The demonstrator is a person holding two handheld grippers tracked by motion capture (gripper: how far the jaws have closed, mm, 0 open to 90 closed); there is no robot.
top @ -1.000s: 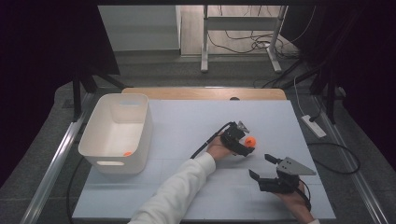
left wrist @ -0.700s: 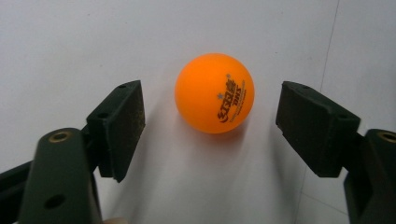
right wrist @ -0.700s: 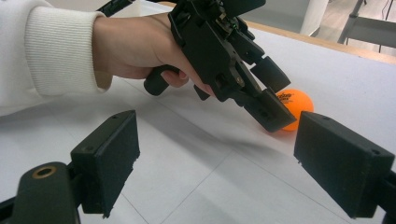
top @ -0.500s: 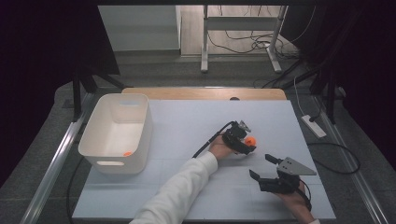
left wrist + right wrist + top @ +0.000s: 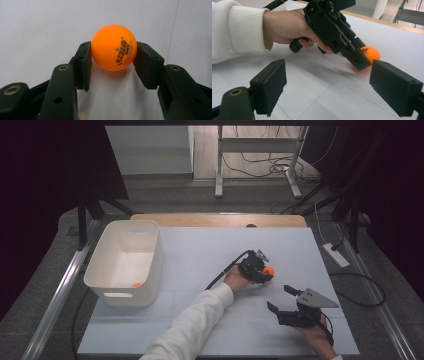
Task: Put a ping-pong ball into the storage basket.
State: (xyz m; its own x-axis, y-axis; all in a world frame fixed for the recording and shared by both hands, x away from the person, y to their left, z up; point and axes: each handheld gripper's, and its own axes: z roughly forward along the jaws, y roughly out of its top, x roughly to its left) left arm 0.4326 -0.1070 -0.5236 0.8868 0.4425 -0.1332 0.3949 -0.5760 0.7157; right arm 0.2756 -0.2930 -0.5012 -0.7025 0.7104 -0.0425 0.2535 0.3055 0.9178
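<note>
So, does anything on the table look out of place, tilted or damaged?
Nothing stands out. The left tool grips an orange ball squarely on the table. A second ball lies inside the upright white bin. The right tool rests open nearby.

So the table point(image 5: 200, 255) has a pale blue-white top with a strip of bare wood showing along the far edge. A white plastic bin point(image 5: 125, 262) sits near the left edge, and an orange ping-pong ball point(image 5: 269, 270) rests on the top, right of the middle, well apart from the bin.
</note>
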